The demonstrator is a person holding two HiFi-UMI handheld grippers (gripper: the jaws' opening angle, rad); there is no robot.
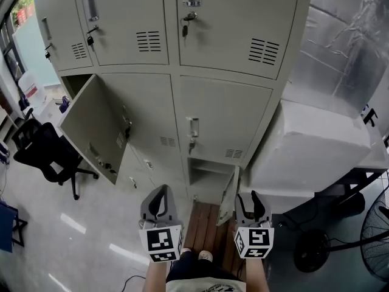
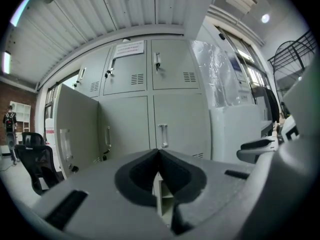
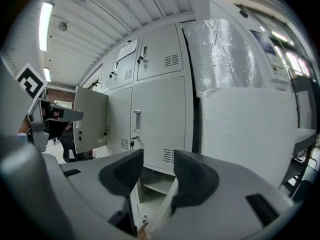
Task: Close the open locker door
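Jaws of the left gripper [image 2: 159, 153] are pressed together at the tips, with nothing between them. Jaws of the right gripper [image 3: 156, 160] stand apart and empty; through the gap show the low open door [image 3: 167, 200] and its bare compartment [image 3: 152, 184].

Two doors of the locker bank [image 1: 226, 105] stand open. One is this small bottom-row leaf, swung out just ahead of the right gripper. The other is a larger middle-row door [image 1: 91, 126] at the far left, well apart from both grippers. Which one the task means cannot be told; the low door is the nearer.

Either door is judged a thin sheet-steel leaf: stiff, light, free on its hinges, and smooth-painted, so slippery to pinch. No grasp seems needed. A flat push on the outer face near the free edge, away from the hinge, should serve.

Both grippers are held low before the body, side by side, pointing toward the lockers. The person stands on a wooden board [image 1: 203, 230].
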